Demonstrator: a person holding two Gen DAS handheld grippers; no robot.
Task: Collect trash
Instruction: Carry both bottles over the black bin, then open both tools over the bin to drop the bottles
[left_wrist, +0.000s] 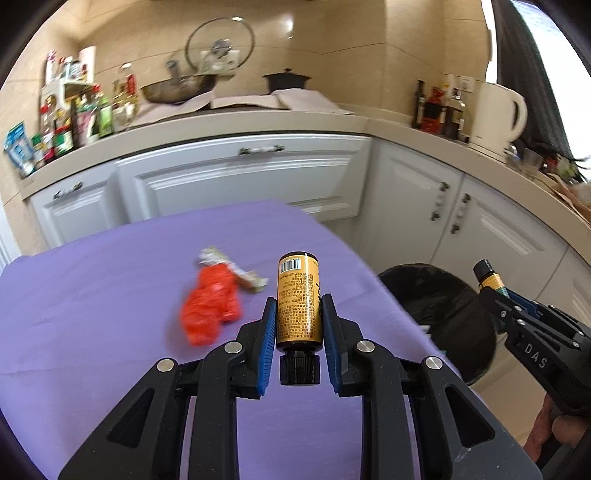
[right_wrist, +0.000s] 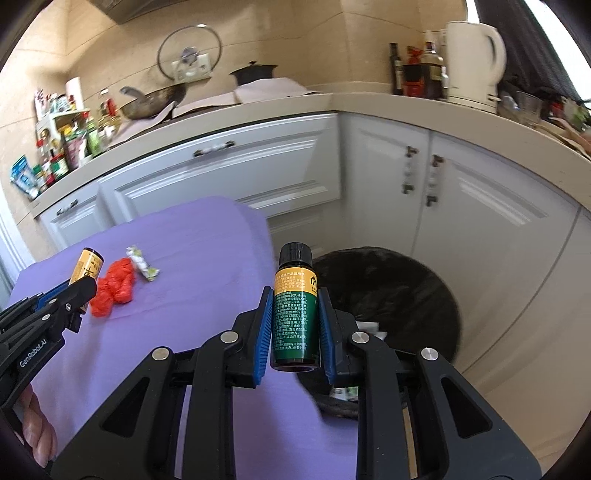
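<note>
In hand: my left gripper (left_wrist: 298, 334) clamps a yellow-labelled bottle (left_wrist: 298, 299), my right gripper (right_wrist: 295, 325) a green-labelled bottle (right_wrist: 294, 314). Outstanding: crumpled red plastic bag (left_wrist: 209, 308), small printed wrapper (left_wrist: 236, 267), left on the purple tablecloth (left_wrist: 110, 295); black-lined bin (right_wrist: 406, 295) right.

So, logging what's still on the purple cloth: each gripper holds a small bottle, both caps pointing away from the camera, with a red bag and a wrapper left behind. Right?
Not quite. In the left wrist view the left gripper holds its yellow bottle cap toward the camera. Only the green bottle in the right gripper points cap-away. The red bag and wrapper do remain on the purple cloth.
</note>
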